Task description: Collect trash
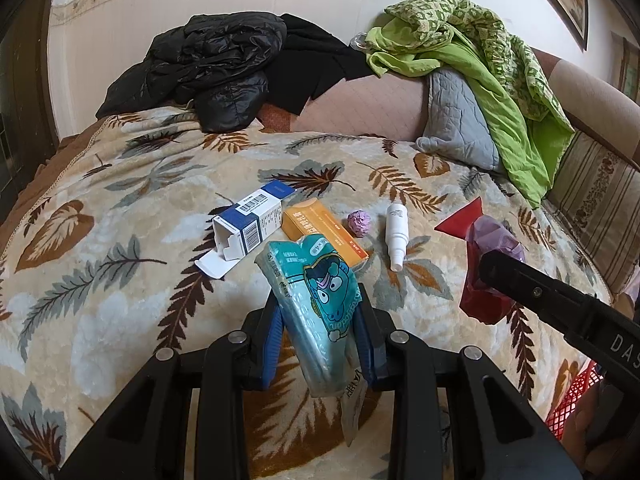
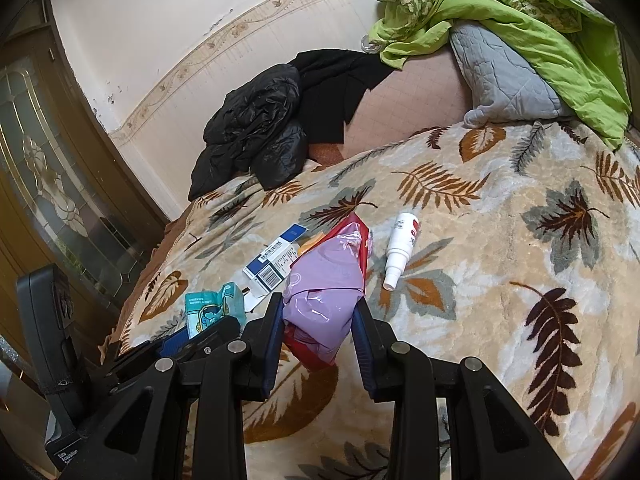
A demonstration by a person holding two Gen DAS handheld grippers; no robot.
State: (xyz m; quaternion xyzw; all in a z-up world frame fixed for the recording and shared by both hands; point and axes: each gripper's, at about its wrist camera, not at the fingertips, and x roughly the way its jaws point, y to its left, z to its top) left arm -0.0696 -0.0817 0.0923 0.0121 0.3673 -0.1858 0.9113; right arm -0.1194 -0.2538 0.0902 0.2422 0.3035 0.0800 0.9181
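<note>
So we're partway through, I'd say. Both tools already have something. The left gripper (image 1: 320,320) has its jaws clenched on a crinkly teal plastic wrapper with a cartoon dinosaur (image 1: 316,304), lifted clear of the bed. The right gripper (image 2: 318,320) is clamped on a glossy lilac plastic bag bundled with a red wrapper (image 2: 324,292), also held up off the blanket.

Still lying on the fuzzy beige leaf-print blanket (image 1: 120,240) in the left wrist view: an opened blue-and-white cardboard box with barcodes (image 1: 252,224) at about 11 o'clock from the teal wrapper, a flat orange cardboard box (image 1: 320,232) just beside it at 12 o'clock (the wrapper covers part of it), a small crumpled purple paper ball (image 1: 359,222) near that at 1 o'clock, and a white plastic spray bottle lying on its side (image 1: 396,236) a bit further out at 1 to 2 o'clock. So four pieces left by my count, if the bottle counts as trash.

Where it all goes: there's a red mesh basket (image 1: 576,400) peeking in at 4 o'clock in the left view. My guess is that's the bin, can't be sure.

Other stuff around: black puffer jacket (image 1: 208,72) heaped at the far edge around 11 o'clock, a green patterned quilt (image 1: 480,48) draped over a grey quilted pillow (image 1: 456,120) at 1 o'clock. All well apart from the trash, so nothing really blocks access. The main nuisance is that both grippers are full, so neither can pick up more until it unloads.
</note>
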